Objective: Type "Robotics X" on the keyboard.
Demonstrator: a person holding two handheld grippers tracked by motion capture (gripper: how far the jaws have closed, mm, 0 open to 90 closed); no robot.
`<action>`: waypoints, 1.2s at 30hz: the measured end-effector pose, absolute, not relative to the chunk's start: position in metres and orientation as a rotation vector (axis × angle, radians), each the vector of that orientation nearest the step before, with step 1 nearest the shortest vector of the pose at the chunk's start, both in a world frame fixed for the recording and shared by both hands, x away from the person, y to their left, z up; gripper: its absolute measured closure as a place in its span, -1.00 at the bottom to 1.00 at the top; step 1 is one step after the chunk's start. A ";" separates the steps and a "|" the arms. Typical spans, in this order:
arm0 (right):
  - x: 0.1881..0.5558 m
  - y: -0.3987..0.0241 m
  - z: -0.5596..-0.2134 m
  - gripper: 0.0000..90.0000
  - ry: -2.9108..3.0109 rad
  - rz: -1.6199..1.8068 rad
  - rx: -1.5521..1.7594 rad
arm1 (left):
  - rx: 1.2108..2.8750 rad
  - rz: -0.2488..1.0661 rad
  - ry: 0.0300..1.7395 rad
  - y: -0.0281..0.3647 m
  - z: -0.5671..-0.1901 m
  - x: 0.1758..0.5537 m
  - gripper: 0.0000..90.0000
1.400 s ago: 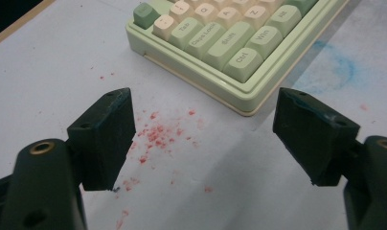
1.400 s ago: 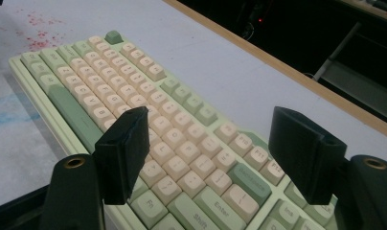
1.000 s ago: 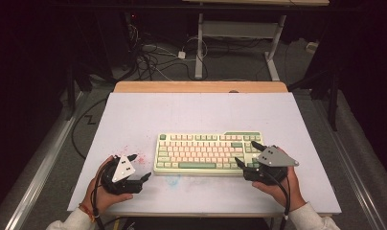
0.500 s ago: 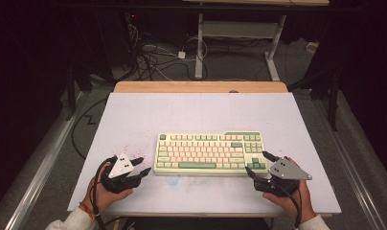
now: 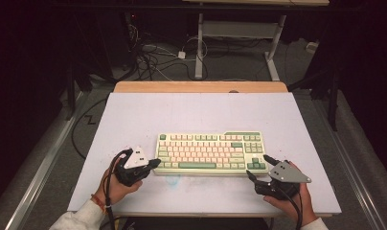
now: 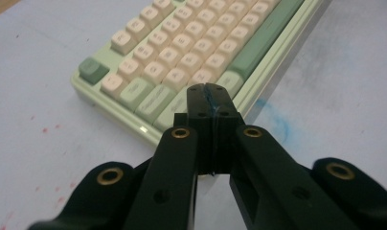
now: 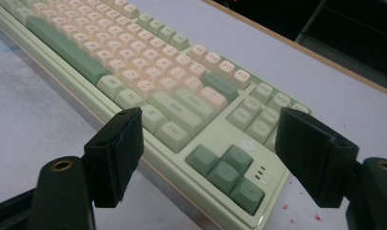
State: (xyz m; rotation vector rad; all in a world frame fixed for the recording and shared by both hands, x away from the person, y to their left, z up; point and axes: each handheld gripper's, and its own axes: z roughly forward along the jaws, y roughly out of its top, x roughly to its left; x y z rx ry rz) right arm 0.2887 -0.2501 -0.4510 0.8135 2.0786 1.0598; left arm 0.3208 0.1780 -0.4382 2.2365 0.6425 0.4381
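Note:
A pale green keyboard [image 5: 210,152] with cream and green keys lies in the middle of the white table top [image 5: 196,115]. My left gripper [image 5: 155,164] sits at the keyboard's front left corner. Its jaws have just been closing and now stand shut with nothing between them. The left gripper view shows its tips [image 6: 210,96] pressed together just over the bottom-row keys of the keyboard [image 6: 182,52]. My right gripper [image 5: 257,166] is open at the front right corner. In the right gripper view, its jaws [image 7: 211,127] frame the arrow keys of the keyboard [image 7: 148,72] without touching them.
A wooden strip [image 5: 201,86] runs along the table's far edge. Behind it are a metal desk frame [image 5: 199,48] and loose cables [image 5: 153,57] on the floor. Faint blue [image 6: 273,120] and red marks stain the table surface.
The left gripper's jaws went from open to shut and it moved right, up to the keyboard's corner. The right gripper drew back toward the near edge and to the right.

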 end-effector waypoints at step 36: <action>0.291 -0.248 -0.458 -0.43 2.130 1.018 0.781 | 2.418 0.368 0.479 0.062 -0.452 0.373 0.95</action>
